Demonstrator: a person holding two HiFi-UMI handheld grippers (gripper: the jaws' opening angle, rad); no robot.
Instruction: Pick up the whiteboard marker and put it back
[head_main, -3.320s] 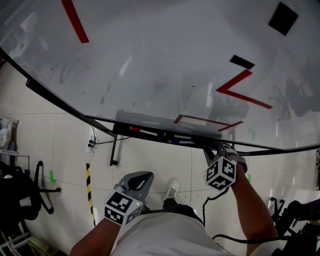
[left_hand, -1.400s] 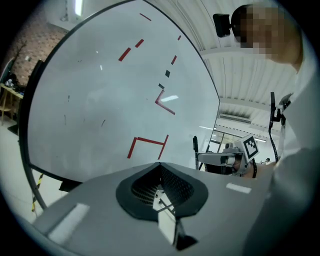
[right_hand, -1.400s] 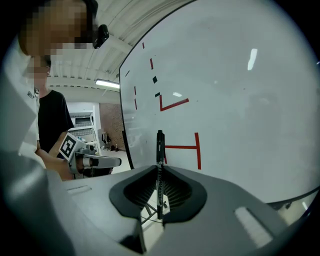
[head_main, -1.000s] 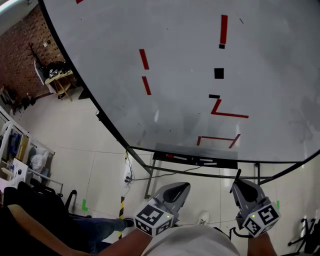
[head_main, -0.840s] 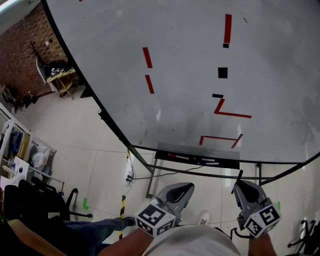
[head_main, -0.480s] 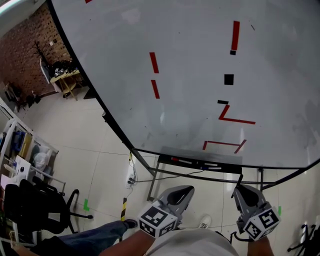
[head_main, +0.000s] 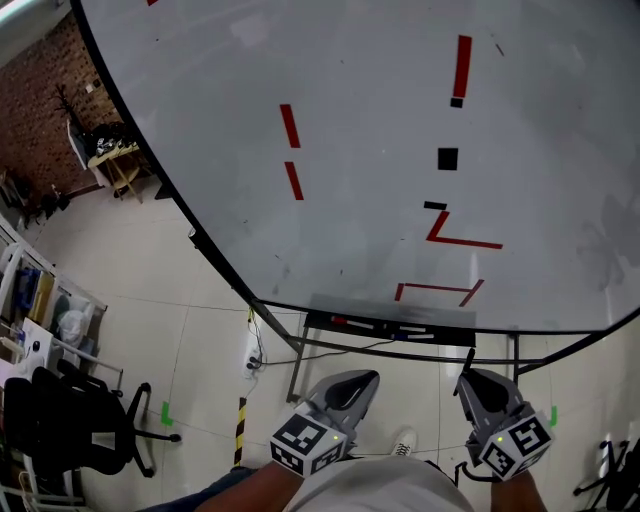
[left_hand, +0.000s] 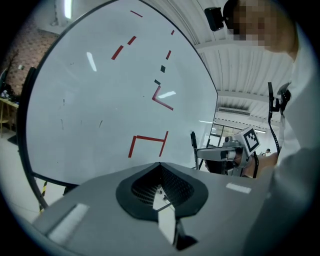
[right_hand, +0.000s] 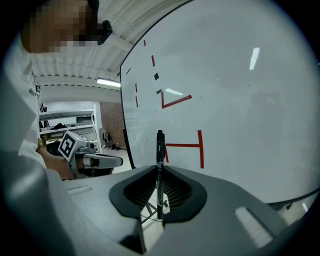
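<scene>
Near the person, short of the whiteboard (head_main: 380, 130), the right gripper (right_hand: 160, 200) is clamped on the upright whiteboard marker (right_hand: 159, 160), so the pick-up looks done and only its return to the far tray (head_main: 392, 322) is left; the left gripper (left_hand: 162, 192) is closed on nothing.

Pale tiled floor (head_main: 190, 345), brick wall (head_main: 38, 85), black office chair (head_main: 72, 425)

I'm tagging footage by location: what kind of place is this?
Probably an office or lab workroom: a large standing whiteboard, a black office chair on a tiled floor, and storage shelves.
</scene>
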